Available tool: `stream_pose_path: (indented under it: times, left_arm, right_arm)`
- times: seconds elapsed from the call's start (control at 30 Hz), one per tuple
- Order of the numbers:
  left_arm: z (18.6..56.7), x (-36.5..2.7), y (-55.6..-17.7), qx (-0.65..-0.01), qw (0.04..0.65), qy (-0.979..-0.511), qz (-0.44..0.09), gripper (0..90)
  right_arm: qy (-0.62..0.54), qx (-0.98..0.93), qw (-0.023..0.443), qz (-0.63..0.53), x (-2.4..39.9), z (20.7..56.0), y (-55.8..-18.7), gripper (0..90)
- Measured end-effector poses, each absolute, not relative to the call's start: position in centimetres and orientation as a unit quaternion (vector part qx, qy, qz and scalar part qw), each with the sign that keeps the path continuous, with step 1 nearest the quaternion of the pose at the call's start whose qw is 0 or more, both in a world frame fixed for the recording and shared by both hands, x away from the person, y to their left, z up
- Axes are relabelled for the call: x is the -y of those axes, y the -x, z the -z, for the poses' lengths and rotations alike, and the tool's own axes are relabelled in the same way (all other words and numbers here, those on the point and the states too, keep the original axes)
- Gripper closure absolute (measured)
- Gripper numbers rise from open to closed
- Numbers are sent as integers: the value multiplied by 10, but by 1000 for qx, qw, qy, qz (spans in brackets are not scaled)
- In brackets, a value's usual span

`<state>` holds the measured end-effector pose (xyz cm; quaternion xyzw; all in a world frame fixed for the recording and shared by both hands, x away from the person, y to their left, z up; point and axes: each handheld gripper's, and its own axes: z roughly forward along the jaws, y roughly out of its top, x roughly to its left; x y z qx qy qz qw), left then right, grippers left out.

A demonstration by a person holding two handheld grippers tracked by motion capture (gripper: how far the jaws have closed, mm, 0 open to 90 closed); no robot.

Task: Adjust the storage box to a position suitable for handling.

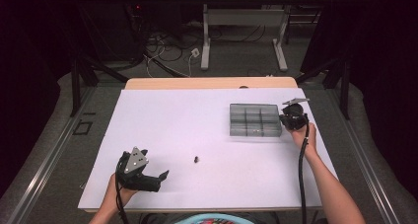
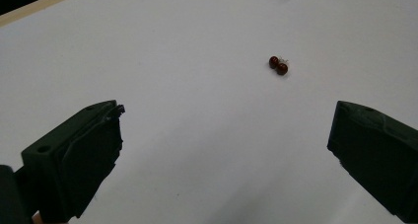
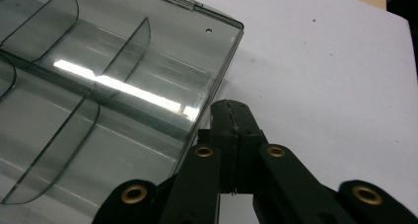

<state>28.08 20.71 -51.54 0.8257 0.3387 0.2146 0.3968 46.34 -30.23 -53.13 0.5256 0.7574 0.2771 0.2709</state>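
Note:
Two small dark red beads (image 2: 278, 65), joined as a pair, lie on the white table sheet; in the high view they are a dark speck (image 1: 196, 159) near the front middle. My left gripper (image 2: 226, 128) stands open wide with nothing between its jaws, pointing at the beads from a short way off, at the front left (image 1: 156, 164). A clear grey compartment box (image 3: 123, 81) sits at the right (image 1: 255, 119). My right gripper (image 3: 229, 110) is shut with nothing held, its tips right at the box's side wall near a corner (image 1: 285, 119).
The white sheet (image 1: 197, 120) covers the table, and a wooden edge (image 1: 207, 83) shows along the far side. The box's compartments look empty in the right gripper view. Beyond the table there are cables, table legs and dark curtains.

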Motion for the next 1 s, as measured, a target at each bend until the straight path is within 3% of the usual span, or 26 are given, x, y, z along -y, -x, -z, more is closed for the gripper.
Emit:
stream_pose_path:
  times: [1.0]
  left_arm:
    - [517,-208,-281,-345,394,-825,-211,0]
  right_arm:
    - [-465,-807,254,-259,252,534,-466,900]
